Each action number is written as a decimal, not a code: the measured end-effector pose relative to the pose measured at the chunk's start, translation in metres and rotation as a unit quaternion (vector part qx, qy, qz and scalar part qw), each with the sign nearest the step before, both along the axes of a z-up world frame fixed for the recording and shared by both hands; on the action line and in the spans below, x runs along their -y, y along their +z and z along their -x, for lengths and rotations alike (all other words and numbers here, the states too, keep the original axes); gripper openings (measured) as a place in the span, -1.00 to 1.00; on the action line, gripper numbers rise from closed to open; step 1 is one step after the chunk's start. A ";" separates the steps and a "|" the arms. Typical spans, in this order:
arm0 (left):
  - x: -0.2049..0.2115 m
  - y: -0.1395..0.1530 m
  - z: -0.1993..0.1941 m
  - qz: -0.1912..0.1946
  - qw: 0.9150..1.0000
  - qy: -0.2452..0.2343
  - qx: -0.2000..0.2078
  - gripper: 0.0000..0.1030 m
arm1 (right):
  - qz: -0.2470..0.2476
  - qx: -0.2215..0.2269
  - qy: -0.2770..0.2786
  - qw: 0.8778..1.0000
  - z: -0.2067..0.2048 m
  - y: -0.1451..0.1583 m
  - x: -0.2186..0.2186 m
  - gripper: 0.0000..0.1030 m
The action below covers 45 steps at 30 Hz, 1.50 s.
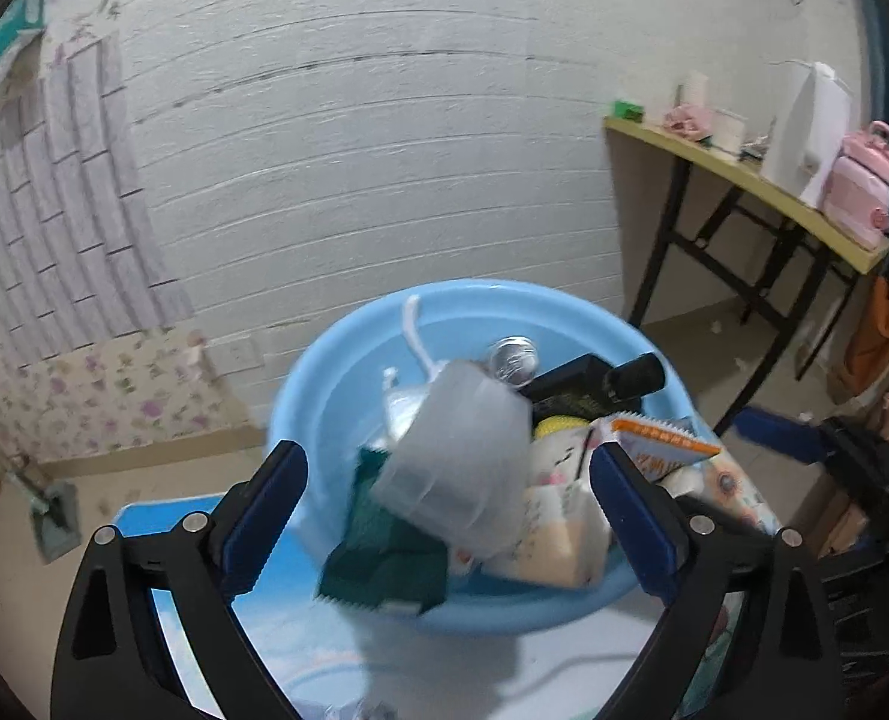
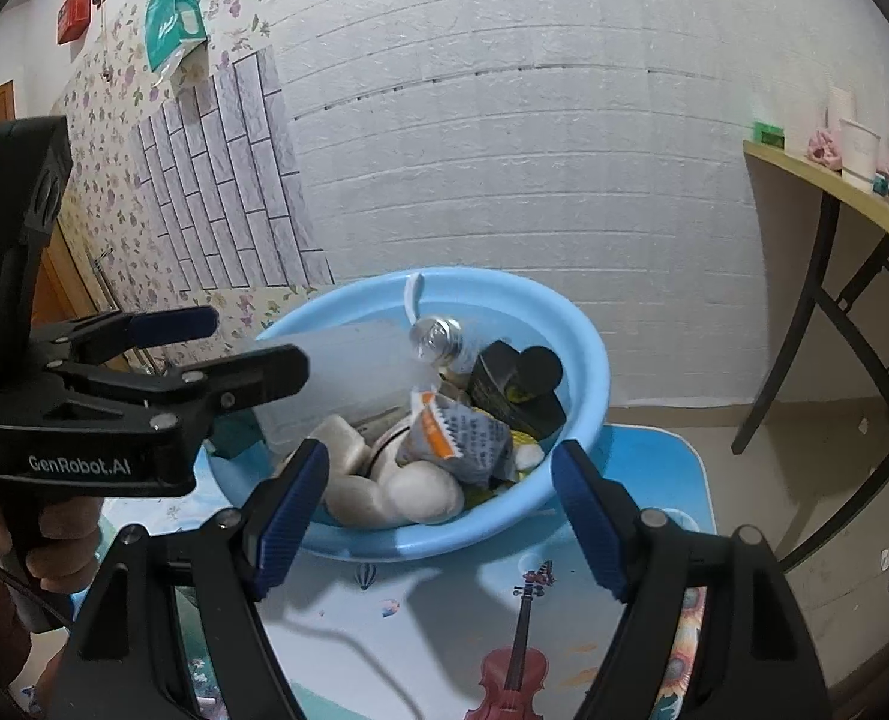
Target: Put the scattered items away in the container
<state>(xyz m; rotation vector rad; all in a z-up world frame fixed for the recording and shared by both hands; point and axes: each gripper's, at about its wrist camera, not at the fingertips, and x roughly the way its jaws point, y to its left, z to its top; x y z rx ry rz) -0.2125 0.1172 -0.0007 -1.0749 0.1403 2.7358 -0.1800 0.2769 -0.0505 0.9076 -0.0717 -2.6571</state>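
My left tongs [image 1: 447,501] stand wide apart over the near rim of the light blue basin [image 1: 324,372], and the frosted translucent plastic container [image 1: 456,462] sits in the gap between them – blurred, tilted, and as far as I can see clear of both blue pads [image 1: 267,510]. From the right wrist view the same tongs [image 2: 216,354] come in from the left with a hand [image 2: 54,534] on the grip, and the container [image 2: 348,372] lies just ahead of their tips, over the left part of the basin [image 2: 576,348].

My right tongs [image 2: 441,507] are open too, with nothing between the pads, poised at the near edge of the basin.

Beyond the tongs the basin is already crowded: a cream soft toy [image 2: 384,480] closest to the right tongs, an orange and grey snack packet [image 2: 456,432] on top of it, a black box [image 2: 516,390] further back on the right, a silver can [image 2: 438,336] behind that, and a white spoon [image 2: 413,294] leaning on the far rim. Below the left tongs a dark green packet [image 1: 384,558] hangs over the near rim.

The basin rests on a desk covered by a blue printed mat [image 2: 504,630] showing a violin, directly under the right tongs
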 end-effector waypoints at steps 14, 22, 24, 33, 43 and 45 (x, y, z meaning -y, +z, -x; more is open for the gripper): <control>0.031 0.025 -0.061 -0.019 1.000 0.003 -0.013 0.86 | -0.019 -0.032 -0.010 0.999 -0.047 0.045 0.025 0.51; 0.068 0.032 -0.088 -0.052 0.998 0.039 -0.020 0.99 | -0.021 -0.045 -0.018 0.999 -0.072 0.061 0.039 0.94; 0.076 0.032 -0.092 -0.052 0.997 0.050 -0.022 0.99 | -0.012 -0.043 -0.024 0.999 -0.074 0.063 0.040 1.00; 0.085 0.033 -0.110 -0.020 0.996 0.069 -0.051 1.00 | -0.004 -0.046 -0.042 0.998 -0.078 0.069 0.042 1.00; 0.085 0.024 -0.127 -0.034 0.996 0.071 -0.051 1.00 | -0.001 -0.040 -0.057 0.998 -0.089 0.074 0.040 1.00; 0.085 0.023 -0.127 -0.035 0.996 0.069 -0.049 1.00 | -0.008 -0.042 -0.060 0.997 -0.089 0.075 0.041 1.00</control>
